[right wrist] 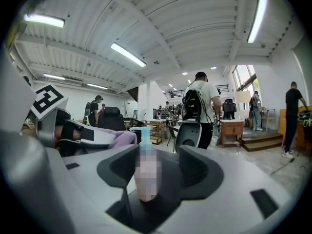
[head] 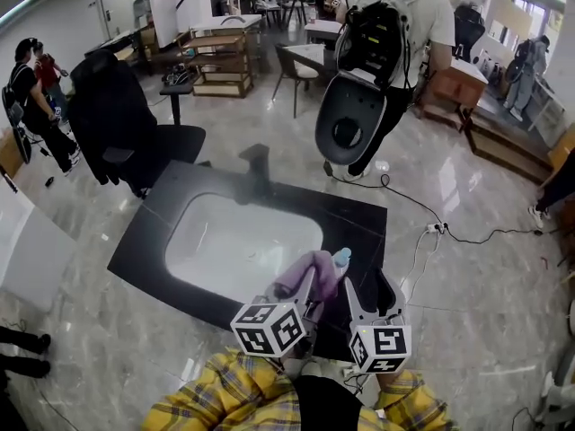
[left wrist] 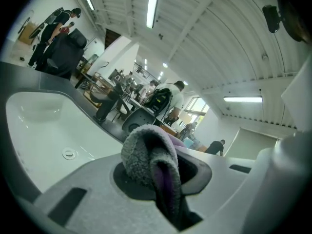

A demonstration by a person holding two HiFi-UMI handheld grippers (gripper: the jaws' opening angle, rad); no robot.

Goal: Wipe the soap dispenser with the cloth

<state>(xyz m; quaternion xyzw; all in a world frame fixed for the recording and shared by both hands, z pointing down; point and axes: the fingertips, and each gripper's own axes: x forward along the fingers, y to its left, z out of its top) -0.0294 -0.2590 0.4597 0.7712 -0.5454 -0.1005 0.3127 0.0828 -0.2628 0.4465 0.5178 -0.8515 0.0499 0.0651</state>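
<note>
We count one fleecy purple cloth (head: 310,272), one plastic soap dispenser with a pale blue pump (head: 341,259), one white sink basin (head: 225,241), one black countertop (head: 359,232) and one black office chair (head: 126,119).

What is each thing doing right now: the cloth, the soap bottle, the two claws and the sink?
cloth: bunched up, pinched in the left claw.
left claw: shut on the cloth.
soap dispenser: upright, pump on top, standing between the right claw's jaws.
right claw: open, jaws apart around the soap dispenser.
sink: empty, no water showing.
</note>
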